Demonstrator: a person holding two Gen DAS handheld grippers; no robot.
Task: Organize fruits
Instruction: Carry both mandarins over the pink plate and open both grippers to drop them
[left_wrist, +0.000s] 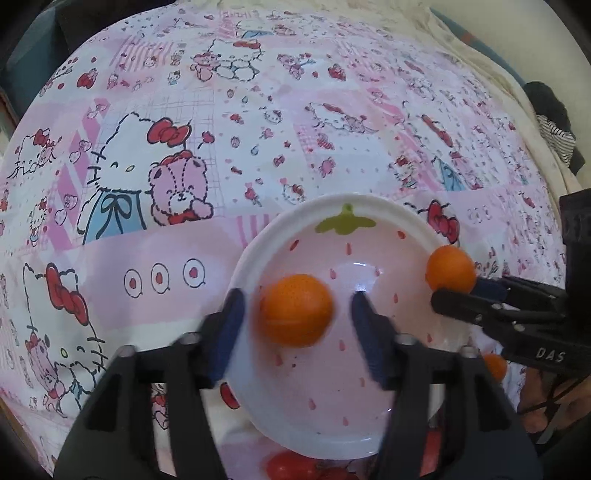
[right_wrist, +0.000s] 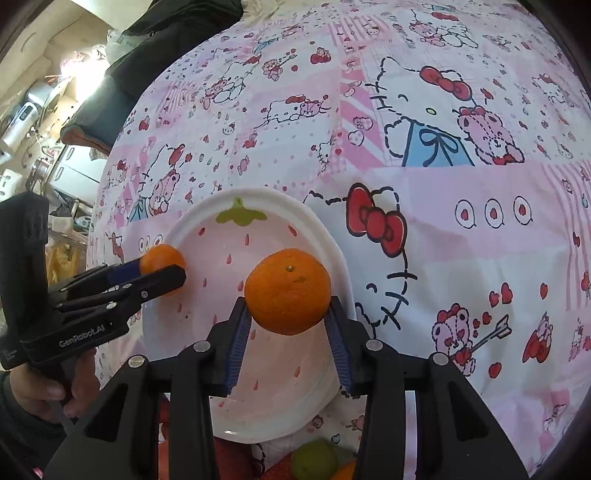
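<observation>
I am setting two oranges into the strawberry-patterned plate (left_wrist: 258, 236), which is lying on the cartoon-print bedsheet (left_wrist: 184, 110). My left gripper (left_wrist: 295, 314) is standing released: its pads are apart from the left orange (left_wrist: 295, 309), which looks blurred, so I judge it is dropping or rolling free over the plate's bowl. My right gripper (right_wrist: 288, 314) is grasping the right orange (right_wrist: 287, 291) between its blue pads, holding it above the plate's right side, just inside the rim; the grip may be easing, though the pads are touching the fruit.

The step in hand is the release of both oranges into the plate. Next, I judge, the right gripper needs to open fully so its orange settles inside the rim rather than rolling off onto the sheet, then both grippers should lift clear. More fruit (right_wrist: 314, 458), green and orange, is waiting at the near edge below the plate, partly hidden by my gripper.
</observation>
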